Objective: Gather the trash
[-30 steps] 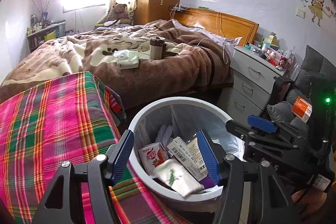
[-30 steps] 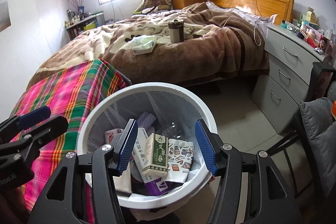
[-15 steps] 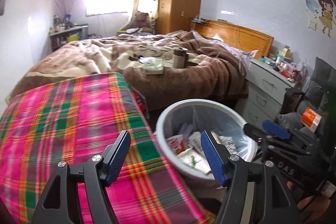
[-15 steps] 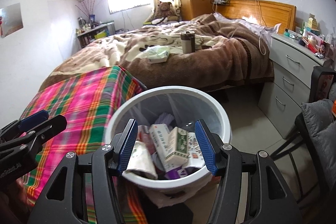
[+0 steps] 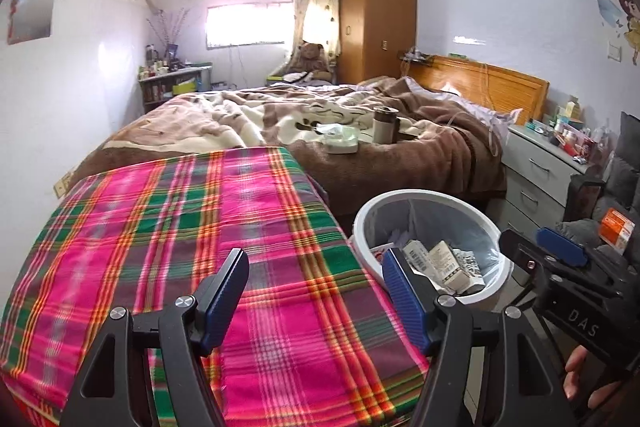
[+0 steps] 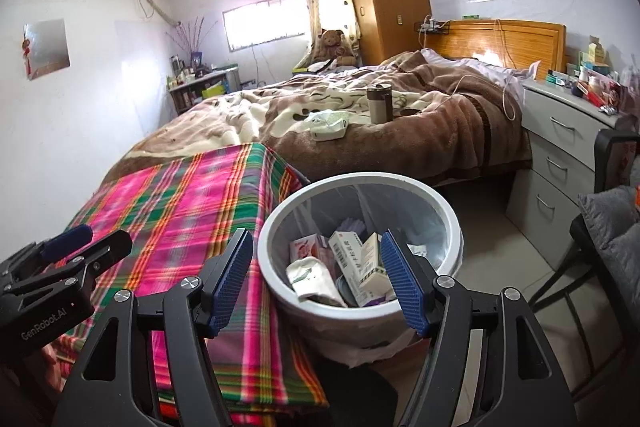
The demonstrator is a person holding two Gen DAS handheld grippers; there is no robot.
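Note:
A white round trash bin (image 6: 280,227) with a clear liner stands on the floor beside the plaid-covered table (image 5: 200,227). It holds several boxes and wrappers (image 6: 352,259). The bin also shows in the left wrist view (image 5: 364,223). My left gripper (image 5: 316,295) is open and empty above the plaid cloth, left of the bin. My right gripper (image 6: 316,279) is open and empty, hovering near the bin's front rim. Each gripper shows in the other's view, the right (image 5: 560,255) and the left (image 6: 72,247).
A bed (image 6: 440,123) with a brown blanket lies behind, bearing a tumbler (image 6: 380,103) and a tissue pack (image 6: 330,125). A grey drawer unit (image 6: 560,147) with clutter stands at right. A dark chair (image 6: 608,227) with a cushion is near right.
Both grippers have pulled back and up from over the bin. The left has swung left over the plaid cloth. The bin now looks smaller and farther away.

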